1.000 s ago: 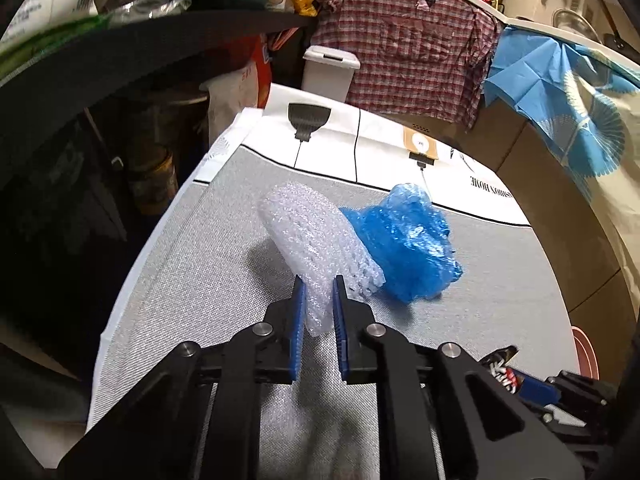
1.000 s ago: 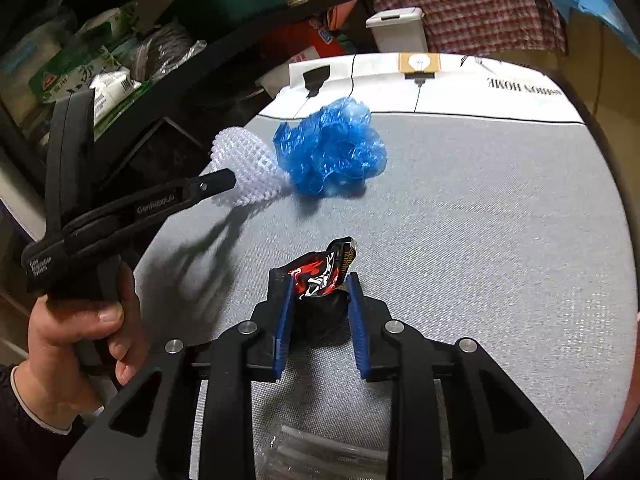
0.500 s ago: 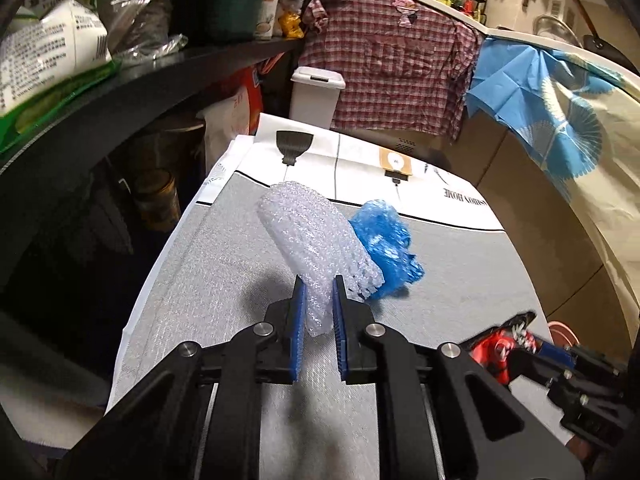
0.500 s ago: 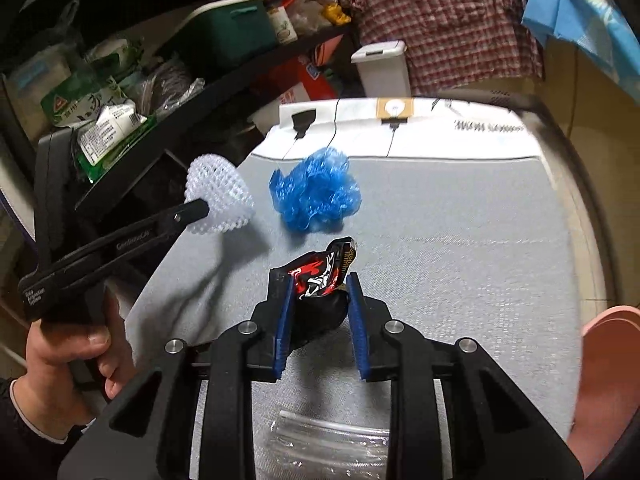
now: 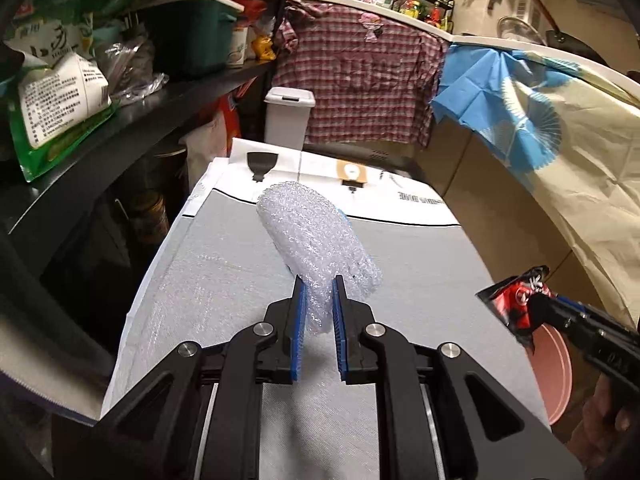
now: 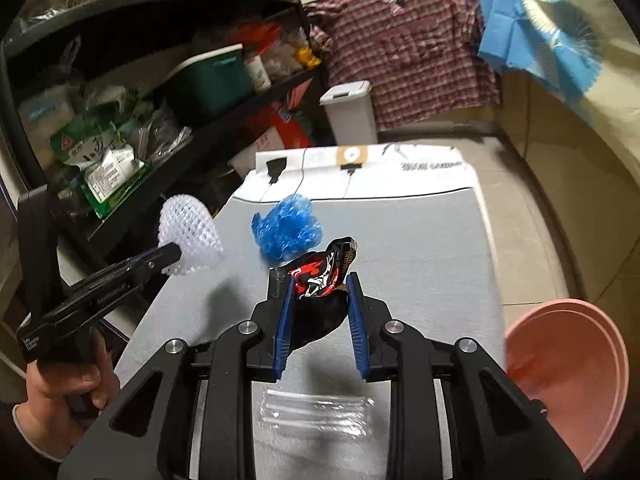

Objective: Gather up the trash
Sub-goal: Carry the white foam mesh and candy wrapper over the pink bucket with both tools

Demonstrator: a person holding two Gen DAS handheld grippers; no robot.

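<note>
My left gripper is shut on a white foam net sleeve, held up above the grey table mat; the sleeve and that gripper also show at the left of the right wrist view. My right gripper is shut on a crumpled black-and-red snack wrapper, lifted off the mat; the wrapper appears at the right edge of the left wrist view. A crumpled blue plastic bag lies on the mat beyond the wrapper. In the left wrist view the sleeve hides nearly all of the blue bag.
A clear plastic wrapper lies on the mat under my right gripper. A pink basin sits off the table's right side. A white lidded bin stands beyond the far end. Dark cluttered shelves run along the left.
Both grippers have risen and pulled back from the mat with their loads. The blue bag now looks smaller and farther away, and the pink basin has come into the right wrist view.
</note>
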